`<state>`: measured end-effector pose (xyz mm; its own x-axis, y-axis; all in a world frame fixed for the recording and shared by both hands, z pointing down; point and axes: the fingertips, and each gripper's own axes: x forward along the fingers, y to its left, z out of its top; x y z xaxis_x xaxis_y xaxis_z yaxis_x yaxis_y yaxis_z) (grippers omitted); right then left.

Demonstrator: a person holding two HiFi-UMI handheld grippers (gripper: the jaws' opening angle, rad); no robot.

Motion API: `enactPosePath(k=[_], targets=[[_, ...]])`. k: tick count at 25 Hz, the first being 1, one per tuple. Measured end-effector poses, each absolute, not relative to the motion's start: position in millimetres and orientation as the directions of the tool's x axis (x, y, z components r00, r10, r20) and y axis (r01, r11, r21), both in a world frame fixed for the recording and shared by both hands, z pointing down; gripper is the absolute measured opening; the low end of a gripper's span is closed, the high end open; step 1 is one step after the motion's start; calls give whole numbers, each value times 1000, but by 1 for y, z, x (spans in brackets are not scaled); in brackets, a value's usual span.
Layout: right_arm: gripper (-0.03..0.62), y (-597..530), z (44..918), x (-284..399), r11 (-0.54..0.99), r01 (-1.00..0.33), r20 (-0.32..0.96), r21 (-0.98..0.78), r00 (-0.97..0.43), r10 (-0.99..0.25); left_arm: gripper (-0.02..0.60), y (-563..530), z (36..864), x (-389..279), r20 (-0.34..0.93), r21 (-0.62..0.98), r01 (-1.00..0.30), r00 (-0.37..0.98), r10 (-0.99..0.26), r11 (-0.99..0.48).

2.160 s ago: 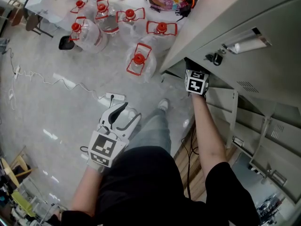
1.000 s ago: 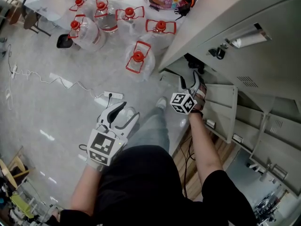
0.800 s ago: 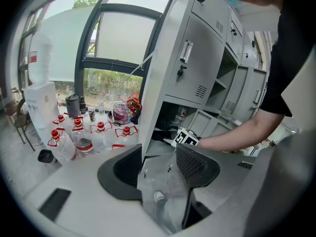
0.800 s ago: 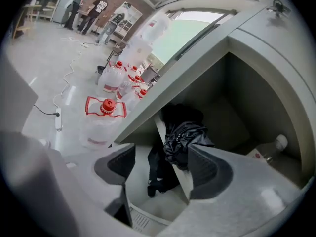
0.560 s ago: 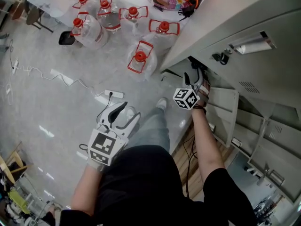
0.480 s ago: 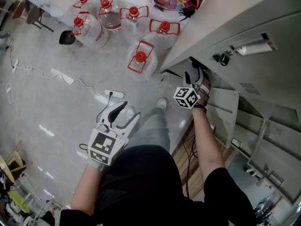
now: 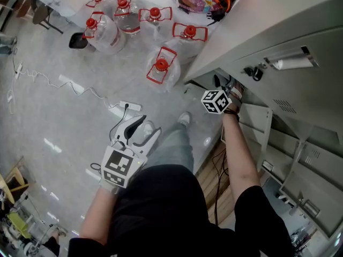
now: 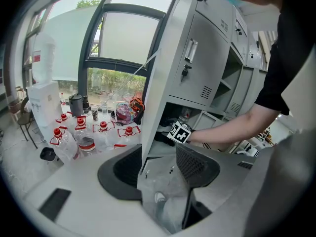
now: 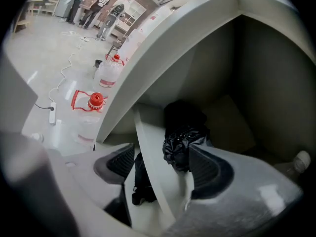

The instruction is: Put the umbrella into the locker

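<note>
1. L gripper (image 7: 142, 131): held low over the grey floor (image 7: 48, 116), beside the person's leg. Jaws are apart w/ nothing betw. them; the left gripper view shows only floor and locker front beyond.
2. R gripper (image 7: 224, 82): arm stretched fwd, tips at the mouth of a low locker compartment, marker cube facing up. Jaws are spread and clamp nothing.
3. Umbrella (image 9: 183, 135): black, folded, fabric crumpled. It lies inside the compartment just beyond the R gripper's pads, nearer the right-hand pad in the right gripper view.
4. Pale panel edge (image 9: 150, 152): runs betw. the R jaws. Contact w/ either pad can't be told.
5. Dark shape (image 9: 143, 181): on the other side of that panel from the umbrella; what it is can't be made out.
6. Locker (image 7: 278, 20): grey metal bank to the person's right. One door (image 7: 257, 123) stands open just below the R arm.
7. Water jugs (image 7: 161, 71): clear, w/ red caps & handles, clustered on the floor ahead.
8. Power strip (image 7: 127, 109): white, w/ cable, on the floor near the L gripper.
</note>
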<state>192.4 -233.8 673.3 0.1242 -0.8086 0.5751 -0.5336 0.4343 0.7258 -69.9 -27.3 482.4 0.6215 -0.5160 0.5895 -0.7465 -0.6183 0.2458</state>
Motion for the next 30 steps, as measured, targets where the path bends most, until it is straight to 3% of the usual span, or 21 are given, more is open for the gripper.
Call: enactPosePath(k=[14,24,30], targets=[[342,-205,646,162,449,-506,560,736,83,-824,229,-20,475,-83,563,257,-727,648,-513,-637],[334,-139,567,95,416,-702,547,578,-44,-836,229,-28,447,-109,487,252,-712,679,-550,-656],[282,-99,507,61,383,-829,528,408,-128,-840,224,-30,424,-122,429,251,-694,705,-565,-675]])
